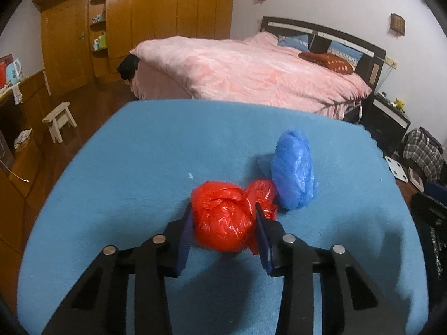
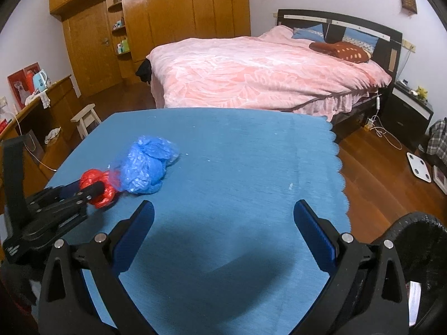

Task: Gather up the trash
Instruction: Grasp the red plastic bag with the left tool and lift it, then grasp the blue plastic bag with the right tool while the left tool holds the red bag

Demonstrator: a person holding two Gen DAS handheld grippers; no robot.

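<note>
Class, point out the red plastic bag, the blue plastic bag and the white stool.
red plastic bag [image 1: 222, 220]: left wrist view, bundle's middle.
blue plastic bag [image 2: 146, 169]: right wrist view, crumpled middle.
white stool [image 1: 57, 113]: left wrist view, seat top.

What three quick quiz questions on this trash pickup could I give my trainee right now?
1. True or false: the left claw has the red bag between its pads.
2. Which lies farther from the left claw: the red bag or the blue bag?
3. Fill in: the right claw is ___ over the blue cloth.

Key: 1 true; 2 the blue bag; 3 open, holding nothing.
</note>
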